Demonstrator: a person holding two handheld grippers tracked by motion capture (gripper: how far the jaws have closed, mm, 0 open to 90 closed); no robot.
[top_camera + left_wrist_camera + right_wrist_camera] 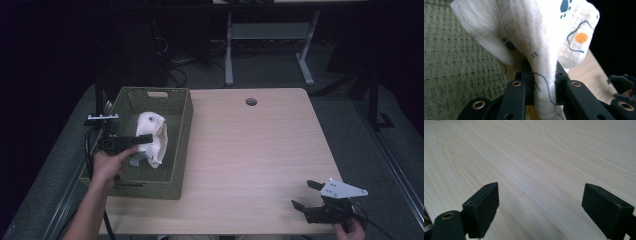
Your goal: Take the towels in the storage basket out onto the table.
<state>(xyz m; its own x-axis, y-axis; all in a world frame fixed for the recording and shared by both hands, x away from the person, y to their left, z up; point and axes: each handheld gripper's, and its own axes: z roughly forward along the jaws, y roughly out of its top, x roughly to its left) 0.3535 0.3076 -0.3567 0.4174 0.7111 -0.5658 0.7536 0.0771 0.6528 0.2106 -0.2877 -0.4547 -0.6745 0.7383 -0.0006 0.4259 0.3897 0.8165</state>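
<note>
Wooden table (250, 150) bore a green basket (180, 125); left gripper (142, 139) clenched white cloth (152, 135) above it, apparently lifting out; right gripper (306, 195) idle, jaws apart; carrying clear likely next.

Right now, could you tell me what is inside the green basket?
The green basket holds a white printed cloth, pinched by the left gripper. Woven basket floor shows around it; whatever lies beneath the cloth is covered.

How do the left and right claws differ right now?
The left claw is shut on the white printed cloth; the right claw is open with nothing between its jaws. The left is over the green basket; the right is near the table's front right corner. Both are black, two-jawed and hand-held.
</note>
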